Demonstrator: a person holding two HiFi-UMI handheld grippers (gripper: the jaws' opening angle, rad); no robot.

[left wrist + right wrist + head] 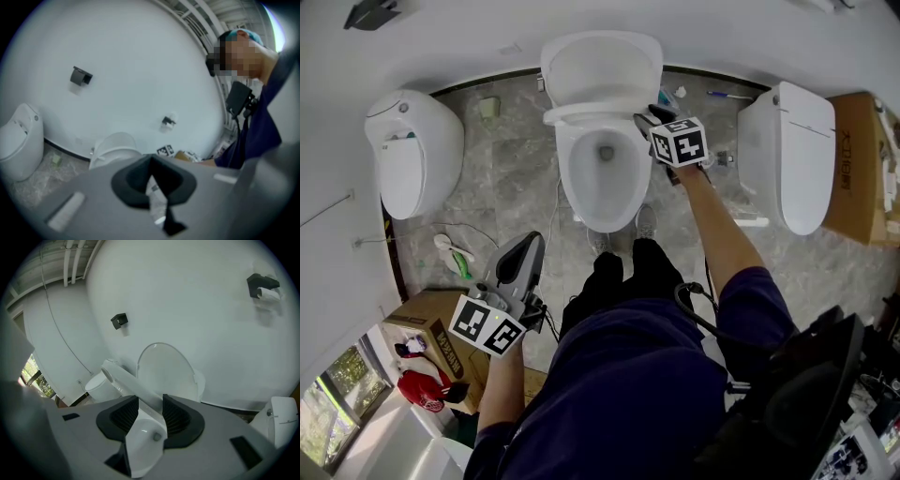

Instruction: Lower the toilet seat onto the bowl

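The middle toilet's bowl [574, 187] stands open below its raised lid [602, 67]. The white seat [581, 113] hangs partway down, tilted above the bowl's back rim. My right gripper [645, 120] is at the seat's right edge. In the right gripper view the seat [124, 380] runs between both ribbed pads [176, 416], which close on it, with the lid [164, 373] behind and the bowl [143, 434] beneath. My left gripper [525, 251] hangs low by the person's left leg, shut and holding nothing. Its view [150, 164] looks toward the same toilet's lid [115, 143].
A second toilet [412, 150] stands to the left and a third [787, 155] to the right, both lids down. Cardboard boxes sit at the far right [862, 169] and lower left [422, 323]. The person's legs and shoes [645, 223] are right in front of the bowl.
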